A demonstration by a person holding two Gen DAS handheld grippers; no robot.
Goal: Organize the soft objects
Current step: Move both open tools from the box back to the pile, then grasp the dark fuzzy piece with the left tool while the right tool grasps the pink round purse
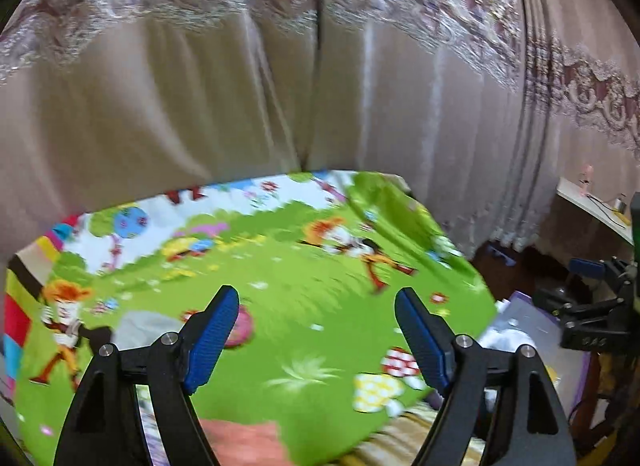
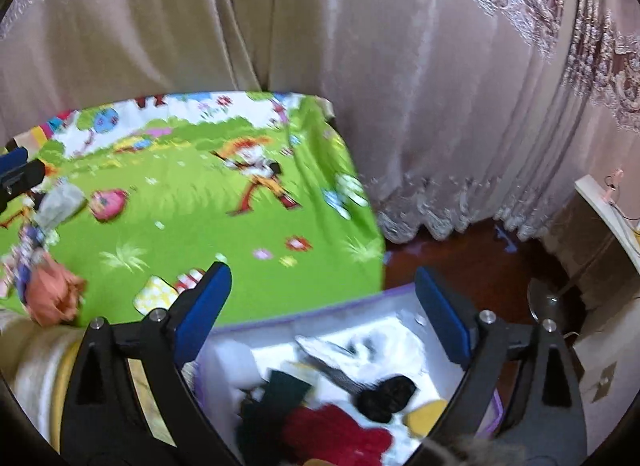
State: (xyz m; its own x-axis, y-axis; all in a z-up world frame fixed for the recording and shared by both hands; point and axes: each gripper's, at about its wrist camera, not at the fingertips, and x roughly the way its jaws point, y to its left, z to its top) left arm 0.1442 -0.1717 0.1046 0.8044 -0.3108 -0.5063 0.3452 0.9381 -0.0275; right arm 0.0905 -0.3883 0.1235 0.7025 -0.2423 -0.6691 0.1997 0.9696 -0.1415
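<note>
The middle of the green picture mat (image 2: pixel 192 201) on the tabletop lies bare. Soft items cluster at its left edge: a grey cloth (image 2: pixel 60 199) and an orange cloth (image 2: pixel 52 298). Curtains (image 2: pixel 420 85) close off the far edge. The box (image 2: pixel 304 316) off the right edge is open-topped.

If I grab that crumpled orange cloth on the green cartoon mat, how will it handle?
The crumpled orange cloth looks bunched and creased, so it is probably floppy and would droop from a pinch. It appears thin, so likely light. Lying loose on the green cartoon mat, it would probably slide or bunch up rather than roll if pushed.
</note>
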